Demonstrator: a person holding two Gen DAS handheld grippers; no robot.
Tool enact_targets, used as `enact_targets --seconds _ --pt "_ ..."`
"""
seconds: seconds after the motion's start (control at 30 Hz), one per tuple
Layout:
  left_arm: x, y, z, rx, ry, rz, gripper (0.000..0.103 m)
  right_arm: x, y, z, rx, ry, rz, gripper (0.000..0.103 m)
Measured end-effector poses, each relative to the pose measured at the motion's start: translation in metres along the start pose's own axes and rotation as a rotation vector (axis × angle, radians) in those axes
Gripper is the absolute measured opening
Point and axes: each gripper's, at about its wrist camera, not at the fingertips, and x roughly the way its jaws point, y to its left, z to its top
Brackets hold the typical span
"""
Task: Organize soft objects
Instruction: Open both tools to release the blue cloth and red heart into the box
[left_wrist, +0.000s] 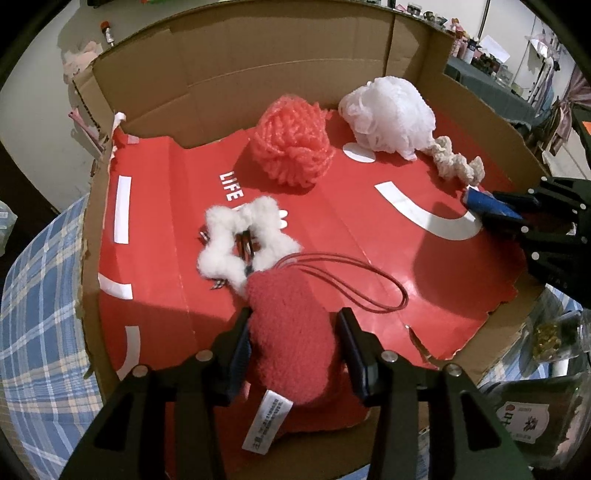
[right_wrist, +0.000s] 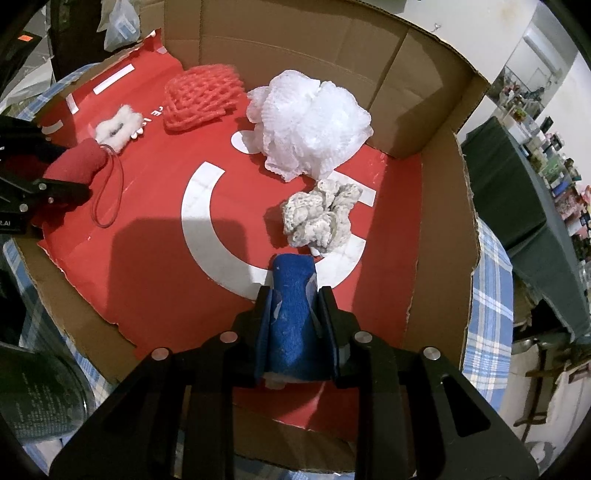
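Left gripper (left_wrist: 293, 332) clamped on a red fleecy plush (left_wrist: 291, 339), pads pressed into both its sides; white label hangs from its near end, red cord loops trail onto the red liner (left_wrist: 177, 173) of the cardboard box (left_wrist: 280, 48). Right gripper (right_wrist: 293, 295) closed tight on a blue felt roll (right_wrist: 291, 295), low over the white arc print. Lying loose in the box: white fluffy star (left_wrist: 242, 240) touching the plush, coral mesh puff (left_wrist: 291, 140), white mesh puff (right_wrist: 314, 122), cream crochet piece (right_wrist: 319, 214) just beyond the blue roll
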Motion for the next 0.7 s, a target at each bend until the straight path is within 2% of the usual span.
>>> enact_targets --seconds 0.27,0.5,0.57,0.6,0.63,0.67,0.7 --pt "-0.002 0.002 0.0 -0.009 -0.011 0.009 0.051 0.002 0.001 0.0 -0.004 0.005 0.002 0.025" --pt "-0.024 0.003 -0.005 -0.011 -0.075 -0.021 0.065 -0.007 0.001 -0.001 0.012 -0.011 0.018 0.025" --pt "-0.033 0.001 -0.008 -0.011 -0.1 -0.022 0.067 -0.013 -0.003 -0.002 0.025 -0.022 0.023 0.031" --pt "-0.043 -0.001 -0.01 -0.013 -0.125 -0.023 0.07 -0.016 -0.004 -0.002 0.029 -0.032 0.03 0.043" --pt "-0.049 -0.002 -0.012 -0.016 -0.143 -0.024 0.074 -0.021 -0.004 -0.002 0.034 -0.042 0.034 0.064" --pt "-0.057 -0.003 -0.015 -0.019 -0.162 -0.024 0.075 -0.029 -0.004 -0.003 0.036 -0.061 0.031 0.071" --pt "-0.068 -0.005 -0.018 -0.025 -0.192 -0.027 0.078 -0.038 -0.003 -0.005 0.035 -0.089 0.025 0.072"
